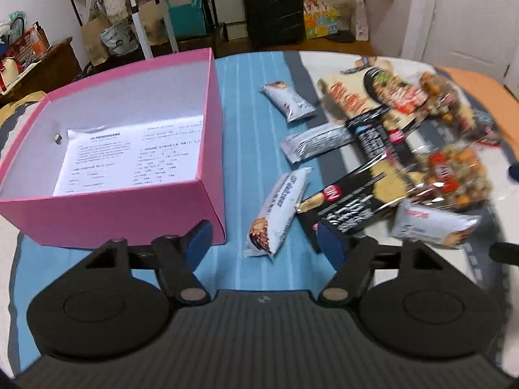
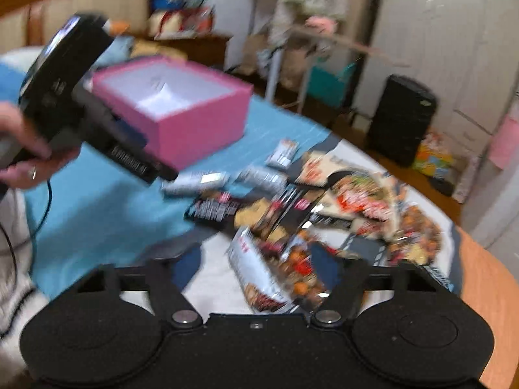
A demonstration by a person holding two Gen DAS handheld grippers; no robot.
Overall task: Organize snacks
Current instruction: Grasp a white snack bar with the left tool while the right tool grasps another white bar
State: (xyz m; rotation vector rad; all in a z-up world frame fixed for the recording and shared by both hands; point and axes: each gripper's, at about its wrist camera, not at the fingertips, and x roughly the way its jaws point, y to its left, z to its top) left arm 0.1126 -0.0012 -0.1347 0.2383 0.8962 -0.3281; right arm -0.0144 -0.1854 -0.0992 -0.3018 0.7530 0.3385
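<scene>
Left wrist view: your left gripper is wide apart, holding nothing. Your right gripper gapes too. Shiny snack packets lie right of the open pink cardboard box on the blue striped cloth.

The right wrist view is smeared throughout; the snacks at centre are unreadable. In the left wrist view the pile at right blurs, and the paper's print is too small.

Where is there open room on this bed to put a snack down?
Bare blue cloth runs between the pink box and the silver bars. The box floor holds only a paper sheet. The snack pile to the right is crowded.
</scene>
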